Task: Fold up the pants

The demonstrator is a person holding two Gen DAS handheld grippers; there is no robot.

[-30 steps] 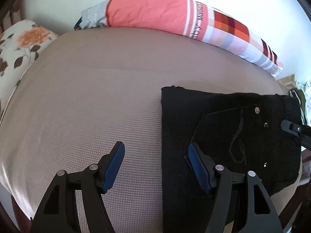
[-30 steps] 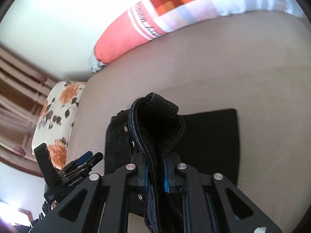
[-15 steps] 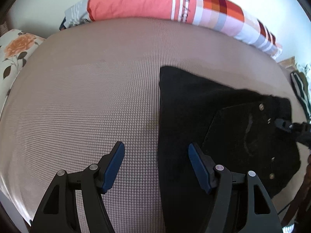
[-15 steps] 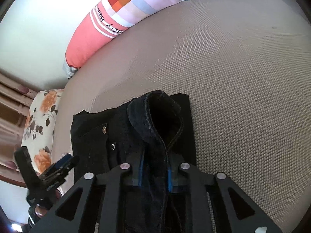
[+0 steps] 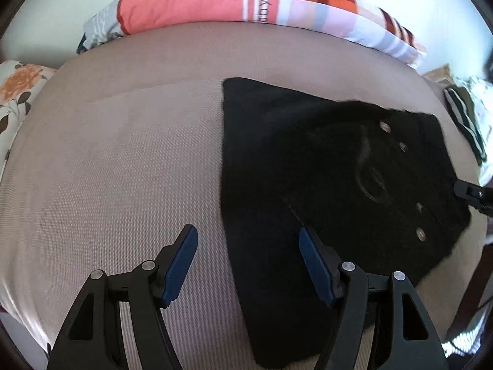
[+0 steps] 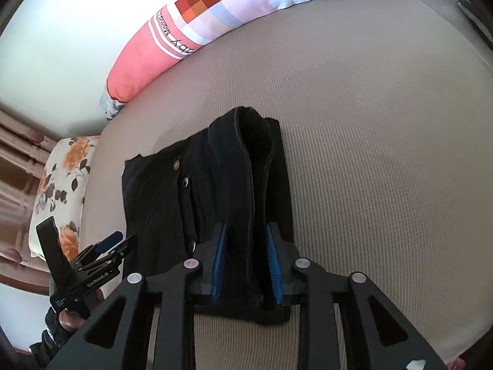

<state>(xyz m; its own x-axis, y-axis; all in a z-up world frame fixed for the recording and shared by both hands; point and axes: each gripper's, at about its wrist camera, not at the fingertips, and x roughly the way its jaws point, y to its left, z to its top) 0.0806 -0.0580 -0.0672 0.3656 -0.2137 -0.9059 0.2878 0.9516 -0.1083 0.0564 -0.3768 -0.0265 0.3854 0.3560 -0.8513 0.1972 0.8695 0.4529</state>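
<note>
The black pants (image 5: 323, 178) lie folded into a compact rectangle on the beige bed, back pocket and metal rivets facing up. In the right wrist view the pants (image 6: 172, 203) lie flat apart from one raised fold. My right gripper (image 6: 246, 256) is shut on that raised ridge of the waistband edge, near the pants' near end. It shows in the left wrist view (image 5: 471, 194) at the pants' right edge. My left gripper (image 5: 246, 252) is open and empty, hovering over the left edge of the pants. It also shows in the right wrist view (image 6: 111, 246).
A long pink and checked bolster (image 5: 246, 3) lies along the far edge of the bed (image 5: 123, 154) by the white wall. A floral pillow (image 6: 58, 191) sits at the left end. Striped clothing (image 5: 465, 123) lies off the right side.
The right gripper's blue pads now stand a little wider on the fold than before. The left gripper has shifted over the bed and stays open. The pants lie flatter on the bed.
</note>
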